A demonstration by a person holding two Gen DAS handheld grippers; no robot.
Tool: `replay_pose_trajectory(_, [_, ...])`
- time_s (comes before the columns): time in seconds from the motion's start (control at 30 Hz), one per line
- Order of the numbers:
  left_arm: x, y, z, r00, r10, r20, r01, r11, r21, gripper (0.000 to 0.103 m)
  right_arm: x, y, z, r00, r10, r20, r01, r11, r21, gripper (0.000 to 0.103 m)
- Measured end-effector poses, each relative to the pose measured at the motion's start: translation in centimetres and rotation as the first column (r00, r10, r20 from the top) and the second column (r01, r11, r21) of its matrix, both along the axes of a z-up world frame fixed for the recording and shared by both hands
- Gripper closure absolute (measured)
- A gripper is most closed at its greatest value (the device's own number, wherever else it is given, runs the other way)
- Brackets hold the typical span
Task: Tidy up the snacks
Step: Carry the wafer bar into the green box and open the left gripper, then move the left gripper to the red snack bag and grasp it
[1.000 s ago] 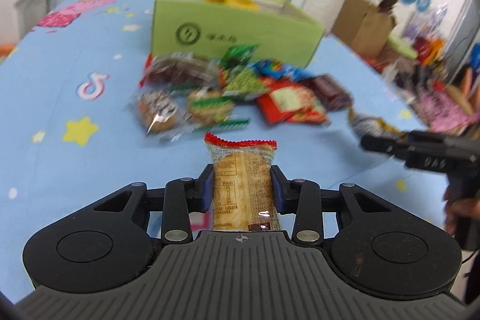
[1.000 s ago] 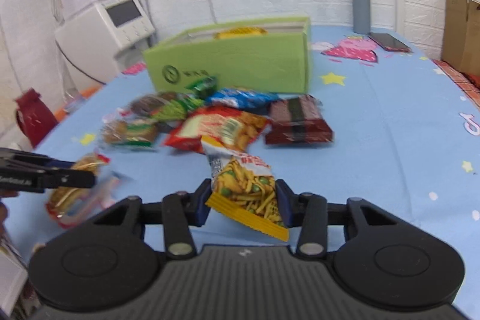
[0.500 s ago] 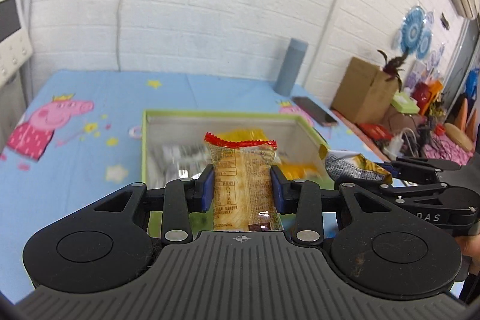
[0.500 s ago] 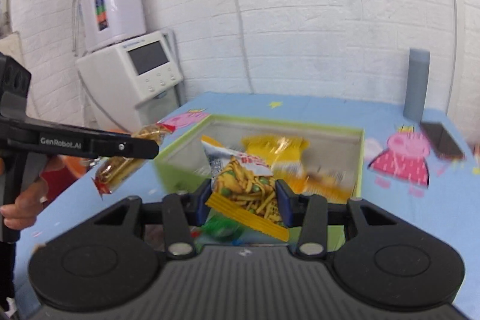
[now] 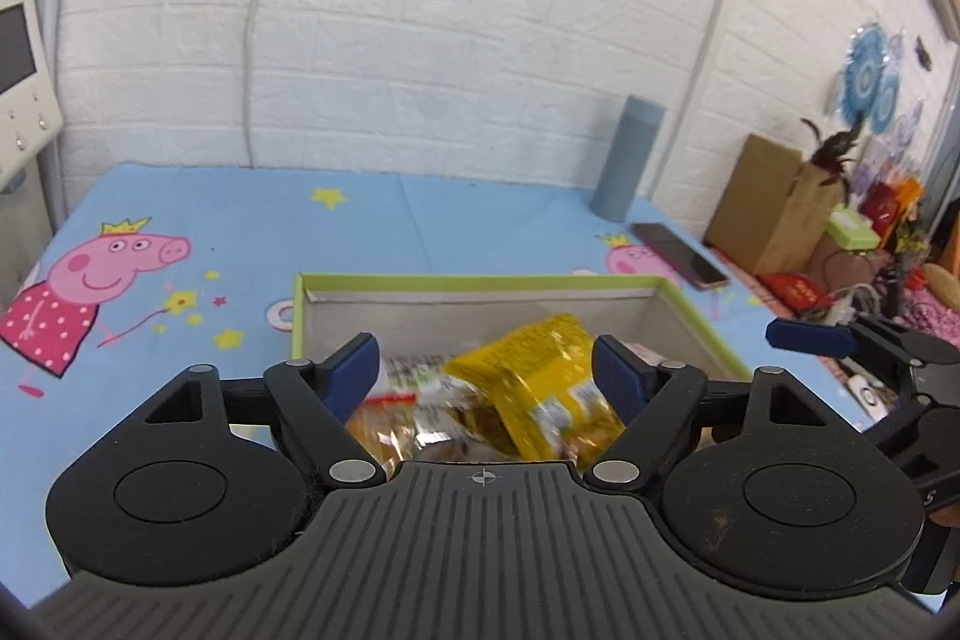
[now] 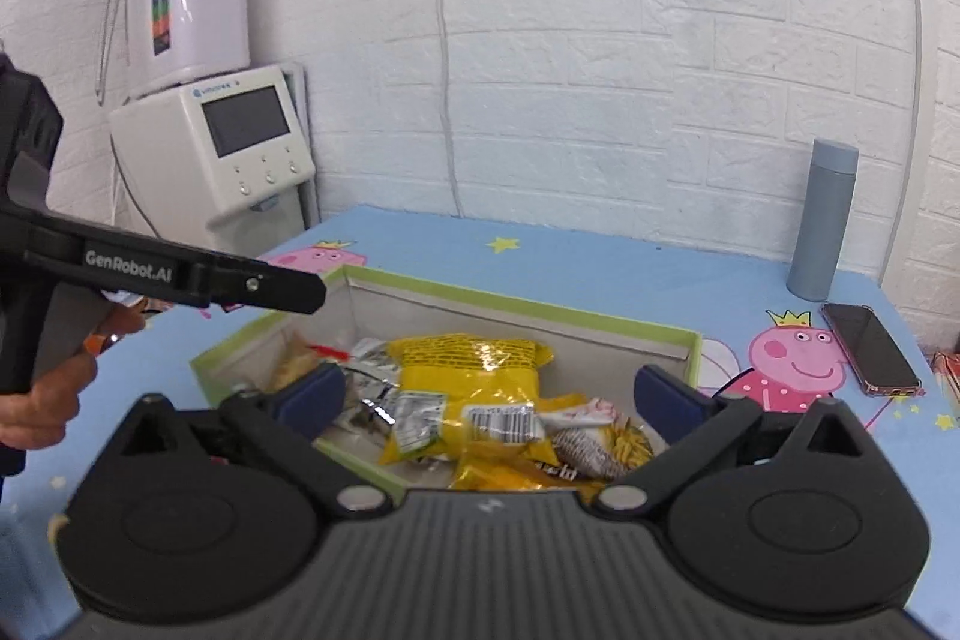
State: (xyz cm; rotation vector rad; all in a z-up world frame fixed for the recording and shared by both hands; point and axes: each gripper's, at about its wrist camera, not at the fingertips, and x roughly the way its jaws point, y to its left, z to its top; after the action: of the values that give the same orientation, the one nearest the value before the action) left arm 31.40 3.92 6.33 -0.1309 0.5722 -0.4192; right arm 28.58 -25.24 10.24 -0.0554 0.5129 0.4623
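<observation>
One box, one flask, one phone.

Bright even light; fisheye-bent edges; slight blur on snacks.

Snack packets inside box

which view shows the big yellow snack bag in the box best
The right wrist view: the yellow bag lies nearly whole and sharp inside the green box. In the left wrist view the same bag is blurred and partly cut off by the gripper body.
</observation>
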Motion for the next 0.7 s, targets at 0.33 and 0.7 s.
replay_pose_trajectory(0.33, [-11.5, -0.7, -5.3, 0.979, -0.105, -0.174, 0.101, 0.994, -0.031, 0.036, -11.6, 0.4, -4.8, 0.981, 0.098, -0.165, -0.1, 0.995, -0.003, 0.001])
replay_pose_trajectory(0.7, [-10.8, -3.6, -7.9, 0.934, -0.177, -0.31, 0.153, 0.983, -0.1, 0.051, -7.6, 0.9, -8.9, 0.937, 0.185, -0.295, -0.19, 0.982, 0.012, 0.001])
